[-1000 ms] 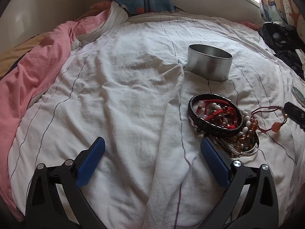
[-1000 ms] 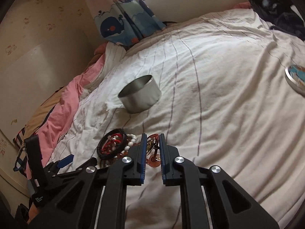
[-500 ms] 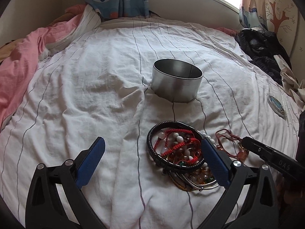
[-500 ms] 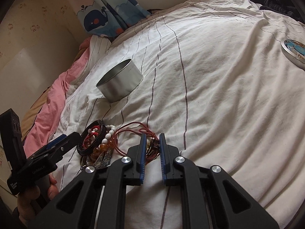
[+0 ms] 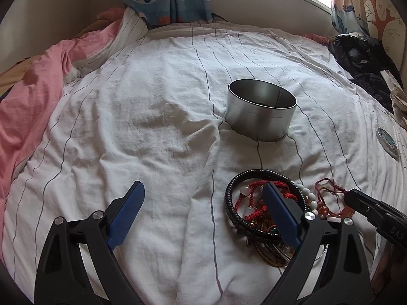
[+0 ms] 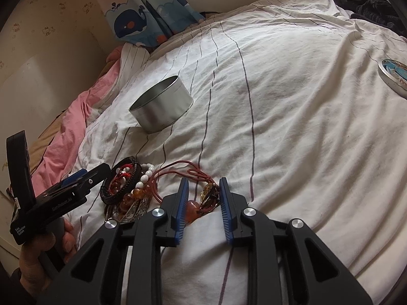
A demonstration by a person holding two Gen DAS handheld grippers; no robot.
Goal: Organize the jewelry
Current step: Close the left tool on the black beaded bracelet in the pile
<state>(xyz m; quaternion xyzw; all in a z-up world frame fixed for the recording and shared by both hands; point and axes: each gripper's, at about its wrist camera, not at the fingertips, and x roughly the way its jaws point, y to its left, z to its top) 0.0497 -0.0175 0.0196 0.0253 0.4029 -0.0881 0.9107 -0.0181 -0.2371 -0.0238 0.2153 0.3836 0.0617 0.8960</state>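
A pile of jewelry lies on the white striped sheet: a black braided bracelet [image 5: 230,203] [image 6: 119,185], red cord and bead strands, and a red cord necklace [image 5: 328,190] [image 6: 173,170] with an orange pendant [image 6: 192,209]. Beyond it stands an open silver tin [image 5: 259,117] [image 6: 162,106]. My left gripper [image 5: 202,186] [image 6: 101,171] is wide and closing slightly, with only sheet between its fingers; its right finger overlaps the pile. My right gripper [image 6: 203,181] [image 5: 352,198] is opening, the pendant lying between its pads without being pressed.
The tin's round lid [image 5: 386,139] [image 6: 394,76] lies on the sheet to the right. Dark clothing [image 5: 361,58] is heaped at the far right, a pink blanket [image 5: 30,96] along the left. A hand [image 6: 51,251] holds the left gripper's handle.
The left gripper has shifted toward the jewelry pile, its right finger now over it, and its jaws have narrowed a little. The right jaws have parted around the pendant.
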